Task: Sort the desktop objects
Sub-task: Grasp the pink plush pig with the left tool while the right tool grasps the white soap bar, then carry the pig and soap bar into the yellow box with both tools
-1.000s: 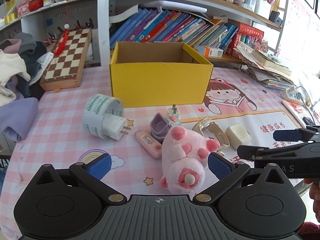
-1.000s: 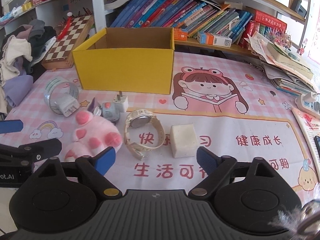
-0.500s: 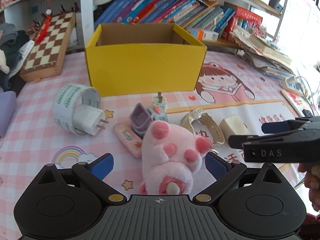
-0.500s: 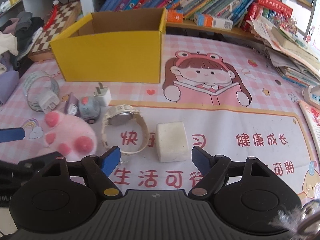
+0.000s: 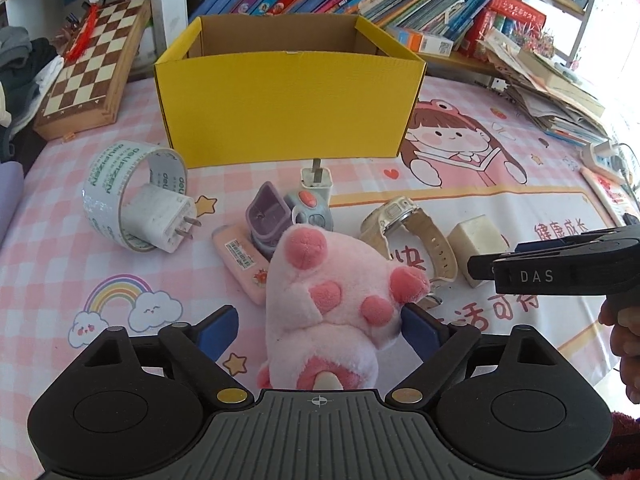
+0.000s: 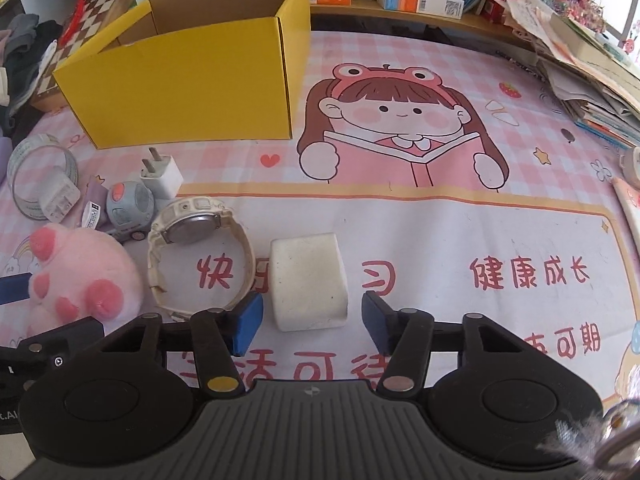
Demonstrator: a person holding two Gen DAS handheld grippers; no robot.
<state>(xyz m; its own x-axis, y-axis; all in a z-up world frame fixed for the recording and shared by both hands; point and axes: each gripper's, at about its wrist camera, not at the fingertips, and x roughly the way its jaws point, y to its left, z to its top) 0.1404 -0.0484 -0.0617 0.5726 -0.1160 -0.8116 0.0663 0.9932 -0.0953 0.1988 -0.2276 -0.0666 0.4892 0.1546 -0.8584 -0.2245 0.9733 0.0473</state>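
Left to right on my pink checked cartoon-print surface (image 5: pixel 60 248): a clear printed tape roll (image 5: pixel 120 184) lies on its side with a white two-pin charger (image 5: pixel 160 222) inside its ring. Just right, a pink flat eraser-like bar (image 5: pixel 240 254), a purple plastic cup-shaped piece (image 5: pixel 268 212), a grey-blue round toy with an orange button (image 5: pixel 310 206) and a small white plug adapter (image 5: pixel 316 180) cluster together, all in front of the open yellow cardboard box (image 5: pixel 286 100).

My left gripper (image 5: pixel 316 328) has been closing its fingers and they stand wide around the pink plush pig toy (image 5: pixel 332 300). The right blue pad touches the plush side; the left pad is clear of it, so no grip.

Right of the plush, a cream plastic wristwatch (image 6: pixel 192 248) lies on its side, strap looped, near the toy.

My right gripper (image 6: pixel 312 322) has been closing too; its fingers are part open, straddling the near end of the off-white rubbery cube block (image 6: pixel 306 280), small gaps both sides, not pressing. Block sits flat on the surface just right of the watch strap, well in front of the box.
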